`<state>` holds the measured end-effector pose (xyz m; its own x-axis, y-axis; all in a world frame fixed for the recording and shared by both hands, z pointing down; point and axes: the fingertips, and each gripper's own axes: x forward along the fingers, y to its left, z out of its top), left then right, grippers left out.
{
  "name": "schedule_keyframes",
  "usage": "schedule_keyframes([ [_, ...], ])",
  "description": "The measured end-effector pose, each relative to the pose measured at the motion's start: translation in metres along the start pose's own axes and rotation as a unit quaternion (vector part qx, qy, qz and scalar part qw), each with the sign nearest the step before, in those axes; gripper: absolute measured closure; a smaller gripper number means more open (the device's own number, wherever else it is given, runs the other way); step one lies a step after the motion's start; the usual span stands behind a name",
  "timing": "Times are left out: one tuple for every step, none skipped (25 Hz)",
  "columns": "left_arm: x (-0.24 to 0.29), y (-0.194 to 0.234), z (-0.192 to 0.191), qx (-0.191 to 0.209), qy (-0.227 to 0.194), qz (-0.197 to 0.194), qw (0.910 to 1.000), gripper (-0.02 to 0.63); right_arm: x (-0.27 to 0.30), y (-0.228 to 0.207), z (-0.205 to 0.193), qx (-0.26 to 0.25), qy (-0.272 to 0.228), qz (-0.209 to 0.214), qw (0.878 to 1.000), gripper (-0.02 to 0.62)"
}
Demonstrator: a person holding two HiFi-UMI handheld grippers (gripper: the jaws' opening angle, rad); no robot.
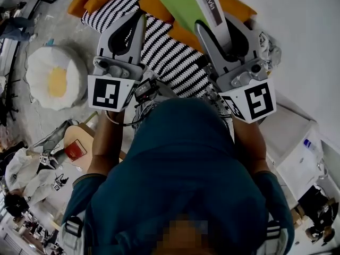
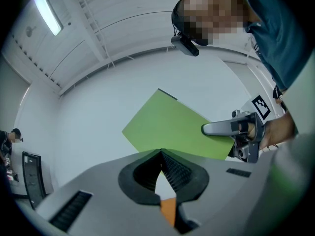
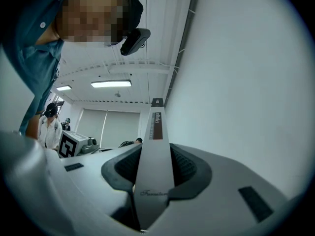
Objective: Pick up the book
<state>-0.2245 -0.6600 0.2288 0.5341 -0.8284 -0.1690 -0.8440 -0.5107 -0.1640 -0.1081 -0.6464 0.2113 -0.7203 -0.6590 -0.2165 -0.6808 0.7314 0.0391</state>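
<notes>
The right gripper [image 3: 156,147] is grasping the book [image 1: 172,7] by its grey spine [image 3: 156,127]. The spine is running straight up between that gripper's fingers [image 3: 189,168], and the dark pads are pressing on it from both sides. The rest of the book is standing out beyond the fingertips. It is being held up in the air, clear of the striped cushion [image 1: 170,57] showing under it in the head view.

The left gripper [image 2: 160,154] is hovering alongside. Its fingers [image 2: 184,173] are clenched tip to tip, and nothing is showing between them. The green cover [image 2: 172,127] is lying just past those fingertips and to one side of them, with its near edge dropping out of sight behind them. I am reading the left gripper as empty rather than pinching the cover, though the edge is thin and close enough that this is not certain.

Judging by how things are lying, the pick-up itself is looking done: the book is resting on nothing but the right fingers. What is calling for care next is steadiness. A grip on the spine alone is leaving the wide cover free to swing or sag, so the right fingers need to be pressing firmly. The left fingers would need to release and close on the cover's free edge if a second hold is wanted.
</notes>
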Motion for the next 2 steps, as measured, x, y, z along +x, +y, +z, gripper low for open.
schedule_keyframes([
  [-0.0004,0.0005,-0.0008,-0.002,0.002,0.001,1.0,0.601,0.0004,0.0,-0.0005,0.001,0.001,0.0,1.0,0.445],
  [-0.0007,0.0009,-0.0016,-0.003,0.004,0.001,1.0,0.601,0.0007,0.0,-0.0009,0.002,0.002,0.0,1.0,0.445],
])
